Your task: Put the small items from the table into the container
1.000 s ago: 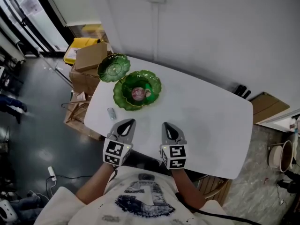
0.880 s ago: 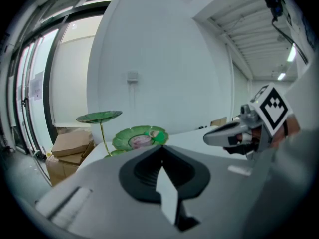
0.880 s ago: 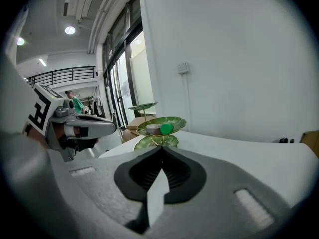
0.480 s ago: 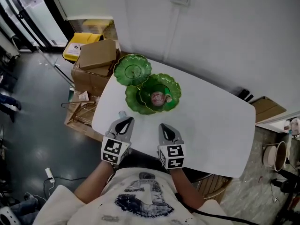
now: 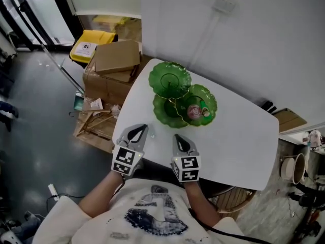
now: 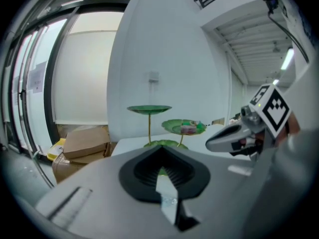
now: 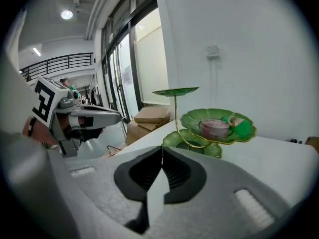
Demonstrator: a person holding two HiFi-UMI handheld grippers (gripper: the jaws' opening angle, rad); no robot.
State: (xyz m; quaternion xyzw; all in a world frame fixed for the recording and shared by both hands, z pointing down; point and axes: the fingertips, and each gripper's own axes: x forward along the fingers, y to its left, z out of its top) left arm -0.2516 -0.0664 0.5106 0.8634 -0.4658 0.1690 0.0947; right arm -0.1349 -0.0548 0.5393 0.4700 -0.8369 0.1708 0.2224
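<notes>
The left tongs and the right tongs are poised side by side over the near edge of the white tabletop. Both are clenched with nothing I can name between them, though a faint glint shows at the left pair's seam. I see no loose small item on the bare surface. If one lies there, my guess is it sits under the left tongs, right by the edge. A shut tip sliding in could then nudge it off to the floor before the tongs ever part to take it. Further in stands the container, a green tiered stand, with a pink cup and a green piece on its middle dish. It looks tippy to me: wide dishes on thin gold stems, the top dish overhanging. A reach that clips a rim could rock it and spill what it holds. It also stands close to the far left edge, and beyond that the cardboard boxes wait below.
</notes>
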